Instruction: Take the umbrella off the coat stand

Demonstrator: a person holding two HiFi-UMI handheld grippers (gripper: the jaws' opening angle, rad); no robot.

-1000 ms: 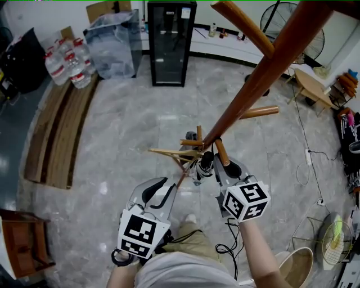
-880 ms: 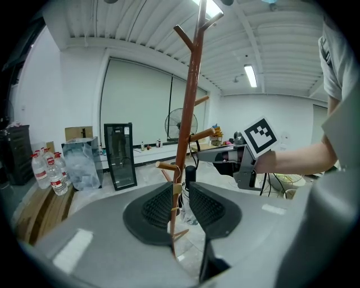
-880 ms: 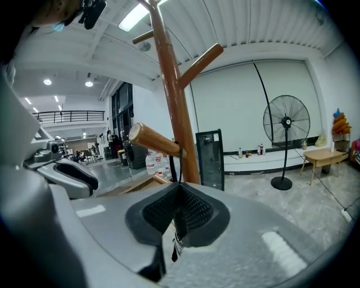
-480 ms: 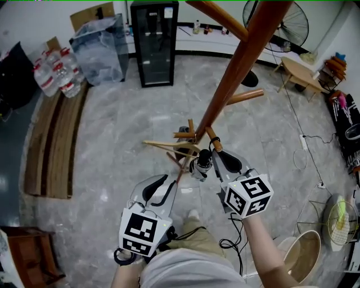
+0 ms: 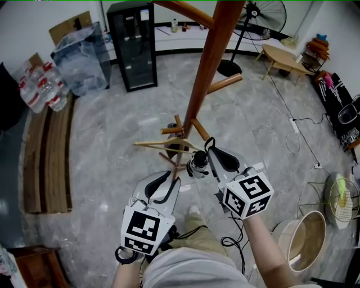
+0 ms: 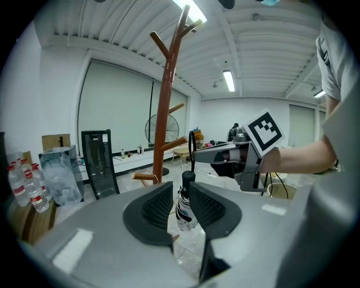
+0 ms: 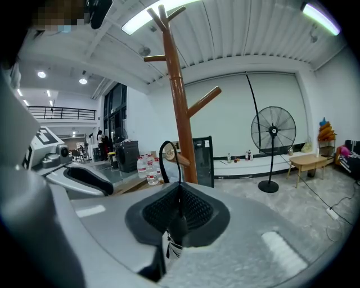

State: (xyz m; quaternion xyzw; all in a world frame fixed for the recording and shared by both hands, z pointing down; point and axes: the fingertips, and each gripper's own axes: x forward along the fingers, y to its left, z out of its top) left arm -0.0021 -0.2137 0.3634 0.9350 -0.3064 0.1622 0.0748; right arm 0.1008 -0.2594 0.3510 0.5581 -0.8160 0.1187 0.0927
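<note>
**A:** Since a change is to be logged first, what is entered against the umbrella [image 5: 197,163]?

**B:** One umbrella, folded, is listed as hanging low beside the coat stand [image 5: 205,62], between the two grippers. Its strap loop [image 5: 210,147], one, is now found at the outer tip of a lower peg [image 5: 198,129], where a second ago it was seated further in along that peg. Whether the loop is quite free cannot be settled. The lifting-off is judged nearly done, with only the draw clear of the stand remaining.

**A:** How are the grippers recorded?

**B:** Two are counted. The right gripper [image 5: 212,157] is entered with jaws pressed together on the strap, and the umbrella body is hung below them. The left gripper [image 5: 166,183] is entered with jaws apart. The umbrella is seen through their gap, just ahead, and is not pressed.

**A:** And outward from there?

**B:** One coat stand is listed, and five pegs are counted on it in the head view. One standing fan [image 5: 264,11], one black cabinet [image 5: 132,48] and one small wooden table [image 5: 284,56] are also entered.
</note>
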